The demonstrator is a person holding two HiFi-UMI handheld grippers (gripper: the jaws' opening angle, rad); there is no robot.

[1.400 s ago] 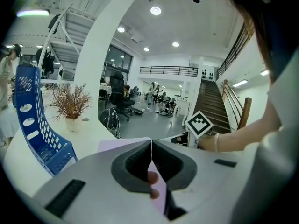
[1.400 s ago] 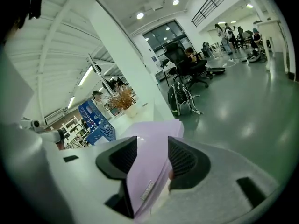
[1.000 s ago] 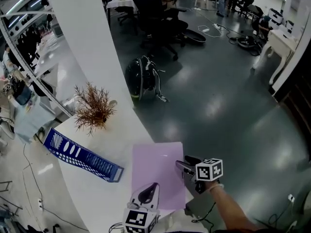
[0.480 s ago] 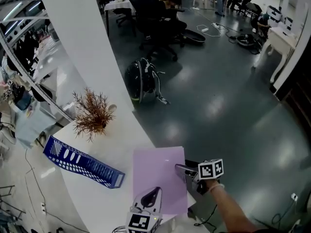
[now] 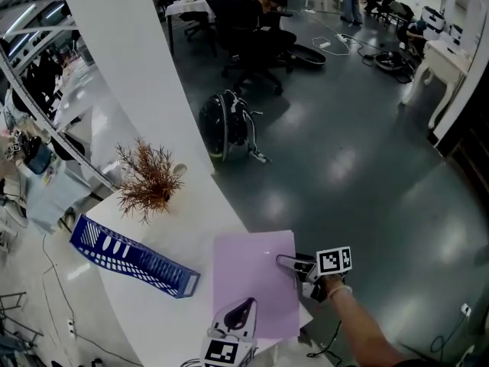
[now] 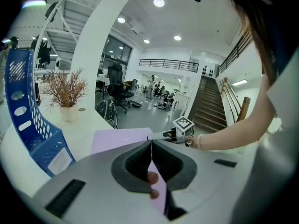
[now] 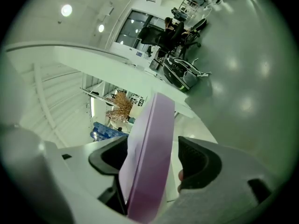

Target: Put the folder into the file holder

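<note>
The purple folder (image 5: 256, 281) lies flat at the edge of the white table (image 5: 191, 220). My left gripper (image 5: 238, 317) is shut on its near edge, and in the left gripper view the sheet (image 6: 119, 136) runs out from between the closed jaws (image 6: 151, 160). My right gripper (image 5: 294, 264) is at the folder's right edge. Its jaws have just been opening and now stand open, with the folder (image 7: 154, 125) edge-on between them (image 7: 152, 155), leaning toward the left jaw with a gap on the right. The blue file holder (image 5: 130, 254) lies on the table to the left.
A dried plant in a white pot (image 5: 149, 178) stands behind the file holder. A curved white wall (image 5: 130, 67) rises at the table's far side. On the grey floor beyond the table edge lie a backpack (image 5: 225, 125) and office chairs (image 5: 252, 37).
The right gripper has rolled so that its marker cube sits flatter, sunk slightly, and its jaws have spread apart around the folder's right edge. The left gripper keeps its hold.
</note>
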